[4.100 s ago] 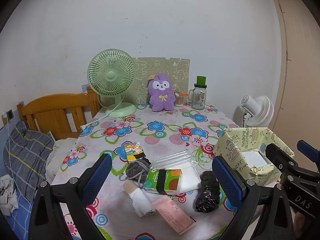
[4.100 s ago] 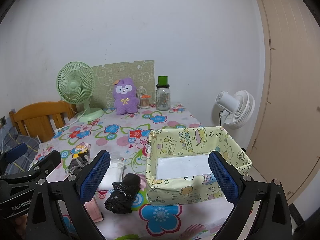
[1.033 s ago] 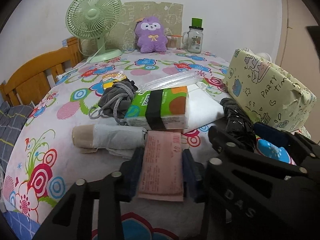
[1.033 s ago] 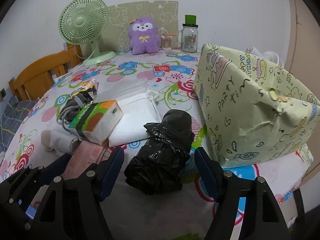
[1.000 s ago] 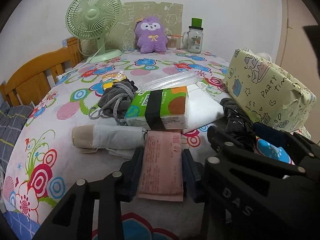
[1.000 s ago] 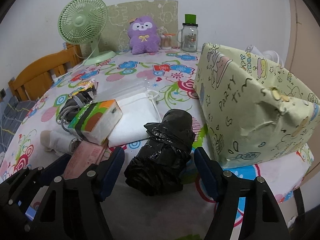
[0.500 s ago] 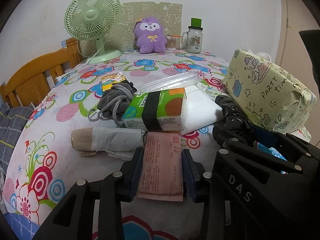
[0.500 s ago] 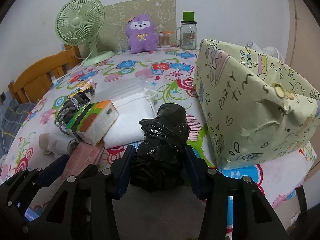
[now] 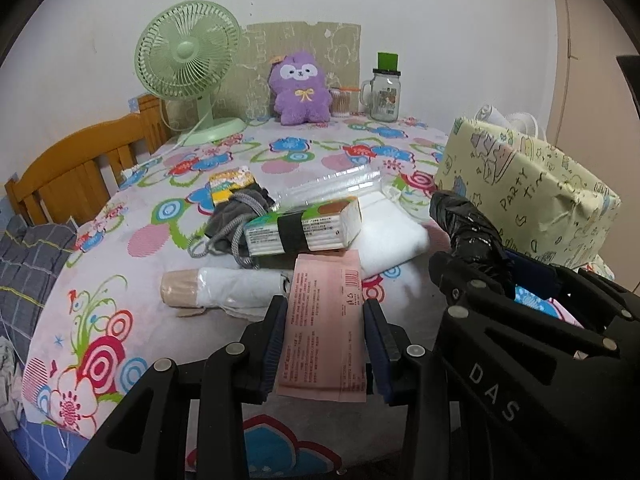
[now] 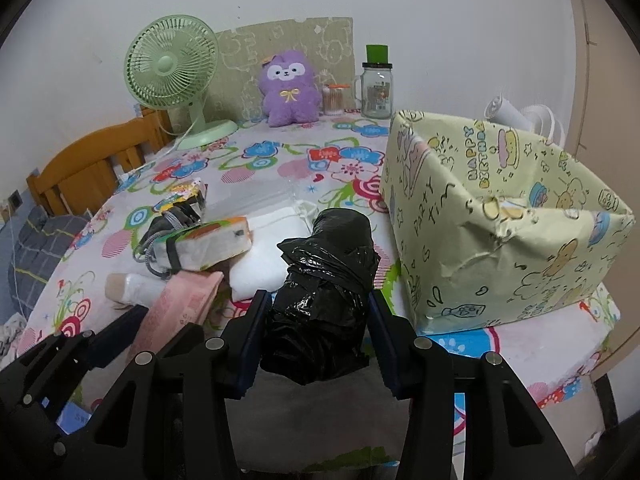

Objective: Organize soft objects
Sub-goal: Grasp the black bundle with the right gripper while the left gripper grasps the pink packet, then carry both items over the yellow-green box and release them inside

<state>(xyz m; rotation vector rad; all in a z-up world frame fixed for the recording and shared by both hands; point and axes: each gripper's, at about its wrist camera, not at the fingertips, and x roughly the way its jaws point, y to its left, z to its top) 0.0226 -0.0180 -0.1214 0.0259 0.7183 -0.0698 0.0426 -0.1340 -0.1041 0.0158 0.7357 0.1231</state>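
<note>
My left gripper (image 9: 325,322) is shut on a pink flat packet (image 9: 326,320) and holds it tilted up off the table's near edge. My right gripper (image 10: 316,312) is shut on a crumpled black plastic bag roll (image 10: 326,280), lifted a little. The bag roll also shows in the left wrist view (image 9: 464,224). A green and orange tissue pack (image 9: 304,226) lies on a white folded cloth (image 9: 394,236). A white bag roll (image 9: 224,290) and a grey drawstring pouch (image 9: 234,210) lie to the left. The yellow party-print box (image 10: 500,216) stands open at the right.
A green desk fan (image 9: 188,60), a purple plush toy (image 9: 300,88) and a glass jar with green lid (image 9: 386,86) stand at the table's far edge. A wooden chair (image 9: 76,164) is at the left. A clear plastic sleeve (image 9: 332,184) lies mid-table.
Both grippers came down to the table from high up. The left closed on the pink packet, the right closed on the black bag roll, and both have lifted slightly.
</note>
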